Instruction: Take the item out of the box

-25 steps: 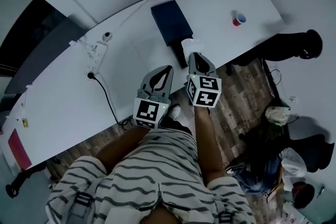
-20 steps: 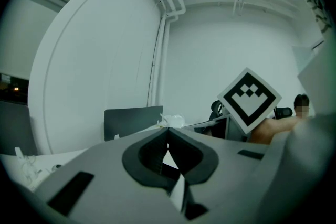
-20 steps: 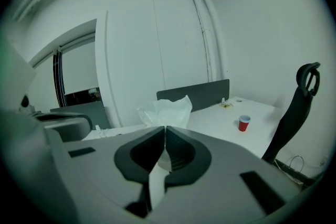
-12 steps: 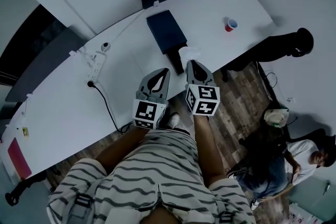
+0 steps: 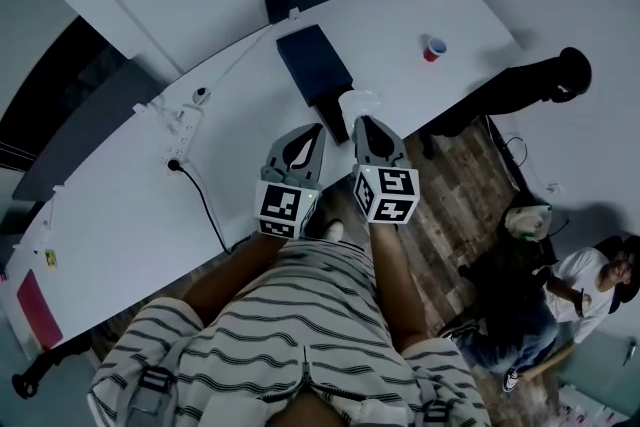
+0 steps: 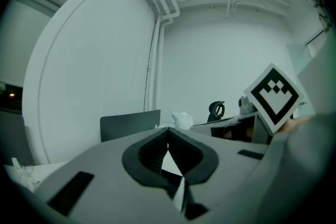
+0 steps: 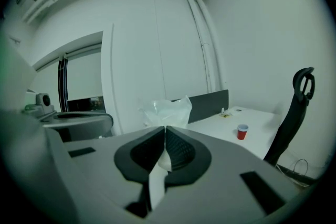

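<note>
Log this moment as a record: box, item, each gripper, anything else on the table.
box: dark blue, lying on the white table
item: pale plastic-wrapped item, at the box's near end
right gripper: shut on the item
left gripper: shut, nothing between its jaws
also on table: red cup, power strip

Black-striped white shirt (image 5: 310, 315), grey left tool (image 5: 318, 128), right tool (image 5: 362, 121)

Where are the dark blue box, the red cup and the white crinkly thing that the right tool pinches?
Dark blue flat box (image 5: 314, 63): head view, middle of its top face.
Small red plastic cup (image 7: 242, 132): right gripper view, its side wall.
White crinkly plastic item (image 7: 167, 110): right gripper view, its bunched upper part.
</note>
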A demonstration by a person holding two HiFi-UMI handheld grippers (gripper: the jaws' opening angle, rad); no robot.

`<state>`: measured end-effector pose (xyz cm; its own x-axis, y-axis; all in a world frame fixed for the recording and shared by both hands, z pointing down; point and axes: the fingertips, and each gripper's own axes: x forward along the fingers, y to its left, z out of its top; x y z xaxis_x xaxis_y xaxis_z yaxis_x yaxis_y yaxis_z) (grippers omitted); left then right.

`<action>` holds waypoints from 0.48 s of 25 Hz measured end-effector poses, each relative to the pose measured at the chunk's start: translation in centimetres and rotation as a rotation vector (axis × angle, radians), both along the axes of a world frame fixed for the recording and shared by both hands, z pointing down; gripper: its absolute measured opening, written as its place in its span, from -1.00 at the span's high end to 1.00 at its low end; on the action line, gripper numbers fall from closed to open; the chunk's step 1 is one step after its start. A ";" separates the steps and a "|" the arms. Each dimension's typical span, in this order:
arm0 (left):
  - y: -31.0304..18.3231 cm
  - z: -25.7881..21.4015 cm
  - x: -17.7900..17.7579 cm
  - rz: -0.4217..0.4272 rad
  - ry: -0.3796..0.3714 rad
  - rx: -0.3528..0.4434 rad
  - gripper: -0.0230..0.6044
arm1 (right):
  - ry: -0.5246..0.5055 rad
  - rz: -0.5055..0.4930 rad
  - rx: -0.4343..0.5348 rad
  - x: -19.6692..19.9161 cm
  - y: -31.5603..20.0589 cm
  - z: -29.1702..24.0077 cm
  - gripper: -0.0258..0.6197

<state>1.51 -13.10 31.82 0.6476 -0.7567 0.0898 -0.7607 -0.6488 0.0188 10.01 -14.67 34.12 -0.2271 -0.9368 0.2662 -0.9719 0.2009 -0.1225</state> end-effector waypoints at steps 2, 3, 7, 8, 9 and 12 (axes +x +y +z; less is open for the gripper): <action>-0.1 -0.3 0.2 0.002 0.007 -0.003 0.85 | -0.002 0.000 0.013 0.1 0.2 -0.2 0.84; -0.1 -0.3 0.2 0.002 0.010 -0.005 0.85 | -0.005 -0.002 0.019 0.1 0.3 -0.3 0.84; -0.3 -0.2 0.2 -0.001 0.016 -0.012 0.85 | -0.016 -0.008 0.044 0.1 0.7 -0.7 0.84; -0.3 -0.2 0.2 -0.001 0.016 -0.012 0.85 | -0.016 -0.008 0.051 0.1 0.8 -0.9 0.84; -0.2 -0.2 0.3 0.000 0.016 -0.011 0.85 | -0.016 -0.008 0.057 0.2 0.9 -1.0 0.84; -0.2 -0.1 0.6 0.002 0.017 -0.011 0.85 | -0.019 -0.008 0.070 0.5 1.1 -1.3 0.84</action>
<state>2.12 -13.26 31.67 0.6507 -0.7543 0.0875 -0.7589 -0.6501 0.0385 10.51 -13.59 32.82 -0.2389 -0.9511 0.1956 -0.9680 0.2173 -0.1259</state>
